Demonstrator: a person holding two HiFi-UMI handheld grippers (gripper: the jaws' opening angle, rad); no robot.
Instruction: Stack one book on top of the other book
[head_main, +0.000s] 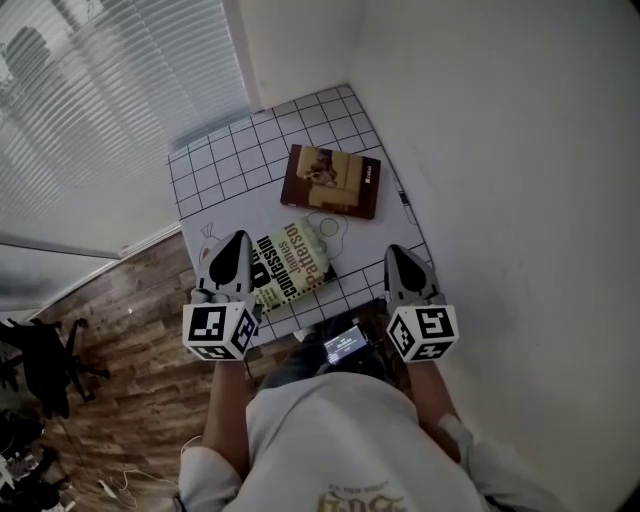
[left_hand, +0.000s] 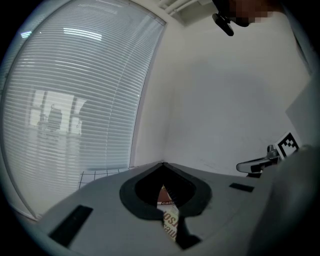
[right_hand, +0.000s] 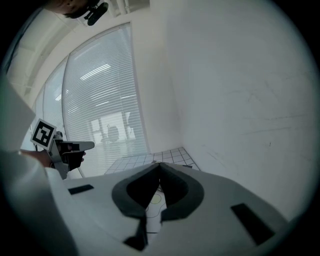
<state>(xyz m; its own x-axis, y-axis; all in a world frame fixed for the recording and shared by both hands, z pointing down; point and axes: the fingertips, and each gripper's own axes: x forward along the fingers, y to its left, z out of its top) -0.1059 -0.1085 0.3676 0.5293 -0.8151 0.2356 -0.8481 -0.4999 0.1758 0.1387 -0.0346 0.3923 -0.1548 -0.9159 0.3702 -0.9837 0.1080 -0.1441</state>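
Corner of white wall (head_main: 500, 150) and slatted blinds (head_main: 100, 110), seen in the head view, with a gridded desk (head_main: 225, 160) tucked into it and wood floor (head_main: 130, 330) beside. On the desk, brown book (head_main: 331, 181) flat toward the far side; green-and-white book (head_main: 297, 262) flat and nearer, close to the first but apart, not stacked. Left claw (head_main: 238, 240) over the nearer book's left edge, right claw (head_main: 396, 252) over the desk's near right edge. Left gripper view: jaws pressed together, nothing between them, slivers of both books through the gap behind the tips, right claw far right against the wall. Right gripper view: jaws likewise together and empty, gridded desk with a drawn outline (right_hand: 154, 200) beyond, left claw at the left before the blinds.
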